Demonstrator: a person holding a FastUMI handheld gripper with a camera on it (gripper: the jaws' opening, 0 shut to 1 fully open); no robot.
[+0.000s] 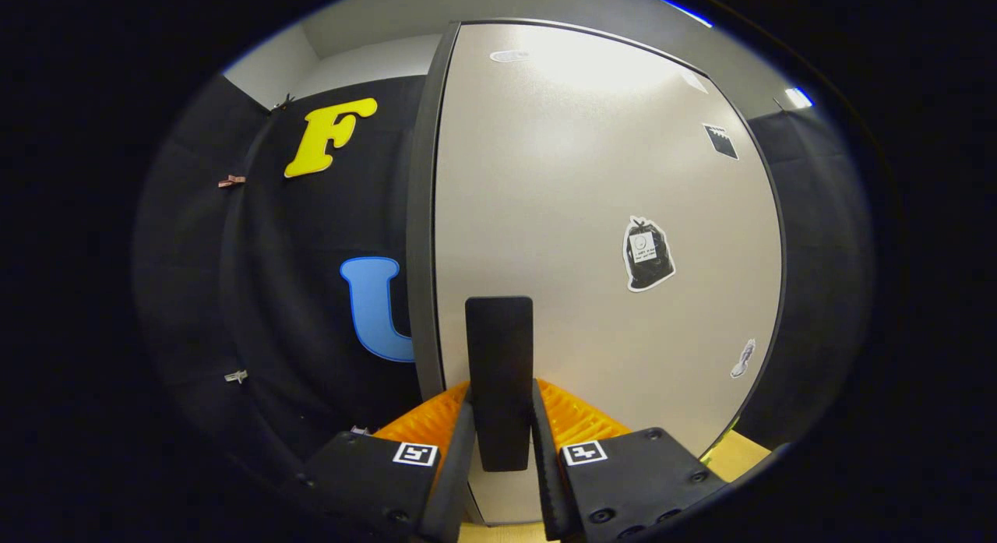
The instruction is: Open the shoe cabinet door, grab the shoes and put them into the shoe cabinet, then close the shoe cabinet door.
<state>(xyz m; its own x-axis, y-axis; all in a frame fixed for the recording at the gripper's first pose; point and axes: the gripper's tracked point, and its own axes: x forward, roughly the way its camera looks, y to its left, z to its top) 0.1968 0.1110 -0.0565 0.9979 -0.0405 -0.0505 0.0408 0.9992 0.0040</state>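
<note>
Both fingers of the gripper (500, 442) clench the flat black rectangular door handle (498, 371) between them, apparently to swing the door. That handle sits low on the shoe cabinet's pale beige, sticker-dotted door (576, 200), directly ahead.

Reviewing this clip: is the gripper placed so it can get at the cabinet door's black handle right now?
Yes, it seems so. The gripper already has the black handle between its fingers, which look closed on its sides against the pale cabinet door. Nothing stands in the way.
</note>
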